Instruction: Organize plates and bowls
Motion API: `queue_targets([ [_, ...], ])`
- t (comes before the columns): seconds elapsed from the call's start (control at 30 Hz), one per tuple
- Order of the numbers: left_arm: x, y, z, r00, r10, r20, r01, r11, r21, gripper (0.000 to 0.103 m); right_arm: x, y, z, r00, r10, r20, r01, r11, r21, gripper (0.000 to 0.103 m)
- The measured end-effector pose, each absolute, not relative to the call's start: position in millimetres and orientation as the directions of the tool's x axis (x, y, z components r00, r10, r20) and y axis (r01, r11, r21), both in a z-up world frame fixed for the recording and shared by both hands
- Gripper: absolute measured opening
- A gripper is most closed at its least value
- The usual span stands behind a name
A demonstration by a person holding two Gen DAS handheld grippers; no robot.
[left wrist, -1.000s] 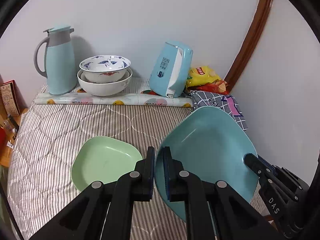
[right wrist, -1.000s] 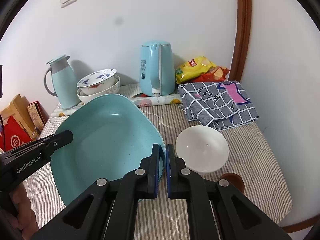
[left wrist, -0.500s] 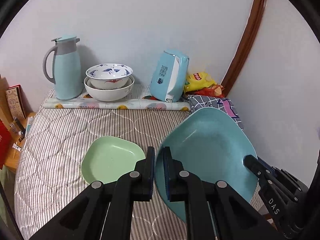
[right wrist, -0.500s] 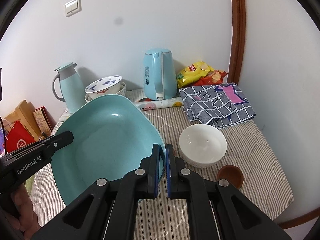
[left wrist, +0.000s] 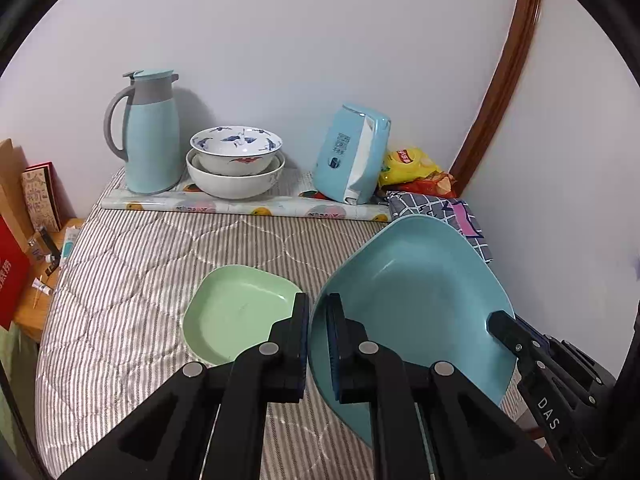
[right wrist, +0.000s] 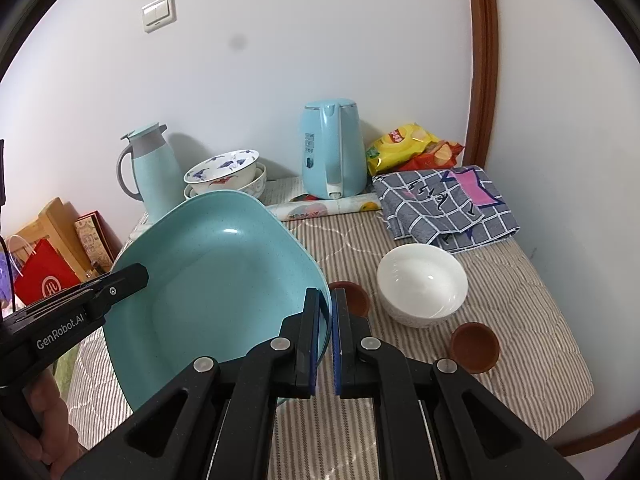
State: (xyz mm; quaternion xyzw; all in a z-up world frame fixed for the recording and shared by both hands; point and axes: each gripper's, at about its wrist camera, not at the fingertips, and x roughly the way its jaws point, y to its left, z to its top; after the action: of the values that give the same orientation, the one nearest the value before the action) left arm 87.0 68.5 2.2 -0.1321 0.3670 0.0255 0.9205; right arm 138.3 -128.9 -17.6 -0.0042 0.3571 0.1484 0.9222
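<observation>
Both grippers hold one large blue plate [left wrist: 412, 304] above the striped table. My left gripper [left wrist: 318, 312] is shut on its left rim. My right gripper [right wrist: 327, 304] is shut on its right rim, where the blue plate [right wrist: 208, 280] tilts up. A green plate [left wrist: 236, 312] lies on the table below and left of the blue one. Two stacked patterned bowls [left wrist: 236, 160] stand at the back. A white bowl [right wrist: 422, 284] and two small brown cups [right wrist: 474, 346] [right wrist: 354, 298] sit on the right side.
A blue thermos jug [left wrist: 150, 128] and a blue kettle [right wrist: 332, 152] stand at the back wall on a rolled mat [left wrist: 240, 204]. A snack bag [right wrist: 408, 148] and a checked cloth [right wrist: 444, 200] lie at the back right. Boxes [right wrist: 52, 264] stand left of the table.
Both grippers have risen and pulled back with the blue plate. More of the table shows, and a second brown cup has come into view beside the plate.
</observation>
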Motion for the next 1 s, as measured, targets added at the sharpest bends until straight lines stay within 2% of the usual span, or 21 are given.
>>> queue_targets([
  [0.57,78.0,105.7,-13.6,0.711,-0.020,-0.703,-0.211,0.948,-0.239,0.009,135.2,-90.1,-30.8,0.667,0.302,-0.681,-0.330,0.939,0.093,0.006],
  [1.0,79.8,141.2,-49.0,0.660,-0.008,-0.751,-0.278,0.926,-0.254,0.009,143.8,-53.5,-62.4,0.608,0.310,-0.731,-0.372,0.924,0.082,0.006],
])
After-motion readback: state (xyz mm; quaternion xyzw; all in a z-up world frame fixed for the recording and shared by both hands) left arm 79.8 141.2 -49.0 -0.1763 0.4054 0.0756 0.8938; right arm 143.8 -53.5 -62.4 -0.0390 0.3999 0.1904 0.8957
